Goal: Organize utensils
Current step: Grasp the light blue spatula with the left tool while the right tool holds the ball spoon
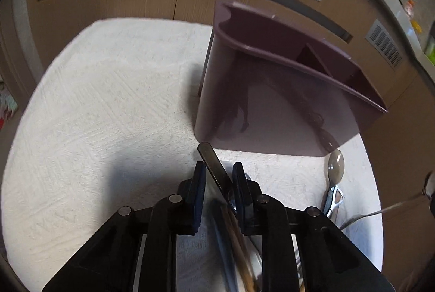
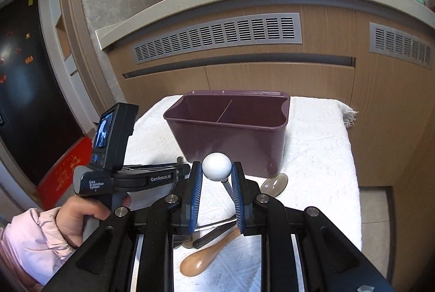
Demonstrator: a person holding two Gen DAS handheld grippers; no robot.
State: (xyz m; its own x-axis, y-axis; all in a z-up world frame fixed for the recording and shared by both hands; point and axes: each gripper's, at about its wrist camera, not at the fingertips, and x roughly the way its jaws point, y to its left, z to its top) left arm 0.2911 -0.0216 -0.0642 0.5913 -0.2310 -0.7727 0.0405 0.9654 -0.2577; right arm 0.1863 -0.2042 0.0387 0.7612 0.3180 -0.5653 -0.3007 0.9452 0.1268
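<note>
Left fingers [image 1: 217, 169] clamped on flat metal handle [image 1: 214, 167] angled up-left; right fingers [image 2: 216, 169] pinching upright white-knobbed utensil [image 2: 217, 166]

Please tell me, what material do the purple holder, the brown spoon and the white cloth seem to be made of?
The purple holder looks like moulded plastic: smooth, slightly glossy walls with soft reflections and rounded corners. The brown spoon seems to be wood, judging by its warm brown colour and satin finish, though no grain is clear. The white cloth looks like woven cotton towelling: matte, with a raised texture and a frayed corner.
</note>
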